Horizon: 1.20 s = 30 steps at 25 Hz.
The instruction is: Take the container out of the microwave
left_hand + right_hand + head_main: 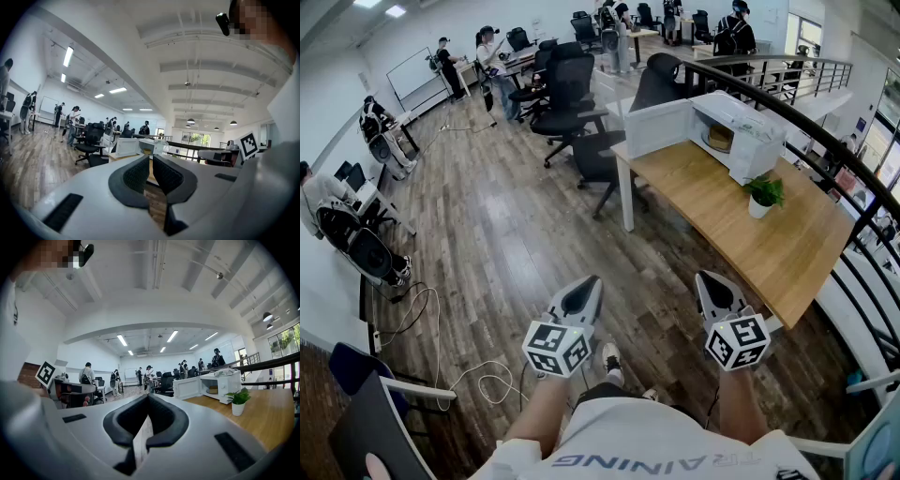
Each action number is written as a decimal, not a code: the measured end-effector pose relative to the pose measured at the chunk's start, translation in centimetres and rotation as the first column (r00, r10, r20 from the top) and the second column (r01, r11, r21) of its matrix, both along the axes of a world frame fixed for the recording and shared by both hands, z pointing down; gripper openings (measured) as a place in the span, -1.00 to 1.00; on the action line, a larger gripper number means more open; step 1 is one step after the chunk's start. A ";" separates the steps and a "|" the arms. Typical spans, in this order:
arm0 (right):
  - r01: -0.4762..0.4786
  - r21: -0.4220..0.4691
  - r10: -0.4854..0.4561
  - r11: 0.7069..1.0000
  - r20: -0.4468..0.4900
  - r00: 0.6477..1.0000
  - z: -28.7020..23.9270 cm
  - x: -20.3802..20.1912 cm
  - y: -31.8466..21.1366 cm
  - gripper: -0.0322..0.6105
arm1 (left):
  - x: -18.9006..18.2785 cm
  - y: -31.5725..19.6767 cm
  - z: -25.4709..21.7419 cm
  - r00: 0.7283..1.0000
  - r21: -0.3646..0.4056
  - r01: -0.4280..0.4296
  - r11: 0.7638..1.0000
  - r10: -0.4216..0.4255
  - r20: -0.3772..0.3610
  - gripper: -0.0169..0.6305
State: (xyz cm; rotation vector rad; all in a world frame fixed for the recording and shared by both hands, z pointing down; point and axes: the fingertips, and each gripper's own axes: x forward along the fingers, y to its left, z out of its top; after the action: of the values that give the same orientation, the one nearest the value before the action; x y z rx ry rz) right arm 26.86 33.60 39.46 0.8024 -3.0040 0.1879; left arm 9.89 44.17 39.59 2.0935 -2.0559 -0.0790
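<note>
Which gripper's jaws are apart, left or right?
The left gripper: a narrow gap shows between its jaws, nothing held. The right gripper is shut, tips meeting.

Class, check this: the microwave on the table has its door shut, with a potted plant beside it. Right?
Not quite. The microwave has its door open, as the head view shows. The plant is beside it on the table.

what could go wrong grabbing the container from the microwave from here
1. The potted plant stands on the table close to the microwave; an arm reaching in may tip it.
2. The open door juts out to the side; a gripper could bump it.
3. The right gripper is shut and must open before reaching the container.
</note>
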 end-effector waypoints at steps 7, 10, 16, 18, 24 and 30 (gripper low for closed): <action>0.016 0.011 -0.015 1.000 -0.019 1.000 0.1 -0.8 0.4 -0.83 | -0.6 0.4 0.0 1.000 -0.002 0.008 1.000 -0.008 -0.003 -0.79; 0.022 0.013 -0.022 1.000 -0.026 0.999 0.0 -1.0 0.7 -0.83 | -0.6 0.7 0.0 1.000 -0.003 0.012 1.000 -0.012 -0.007 -0.79; 0.012 -0.027 -0.012 1.000 0.013 1.000 0.6 -1.4 -0.1 -0.83 | -0.8 0.5 0.5 1.000 -0.009 0.014 1.000 -0.014 -0.007 -0.79; 0.014 -0.036 -0.013 0.999 0.024 1.000 0.5 -1.6 -0.3 -0.83 | -1.0 0.5 0.5 1.000 -0.012 0.013 1.000 -0.013 -0.008 -0.79; 0.028 -0.045 -0.028 0.999 0.019 0.999 0.5 -2.3 -0.9 -0.83 | -1.6 -0.5 0.6 1.000 -0.015 0.008 1.000 -0.009 -0.018 -0.79; 0.026 -0.059 -0.026 0.998 -0.011 1.000 1.4 -4.1 -2.8 -0.83 | -3.4 -2.7 1.3 0.999 -0.025 -0.007 1.000 0.006 -0.034 -0.79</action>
State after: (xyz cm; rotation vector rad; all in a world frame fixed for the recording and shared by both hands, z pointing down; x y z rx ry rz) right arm 22.72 30.78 40.87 0.7560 -2.9811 0.2684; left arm 6.53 41.50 40.90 2.0693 -2.0195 -0.0866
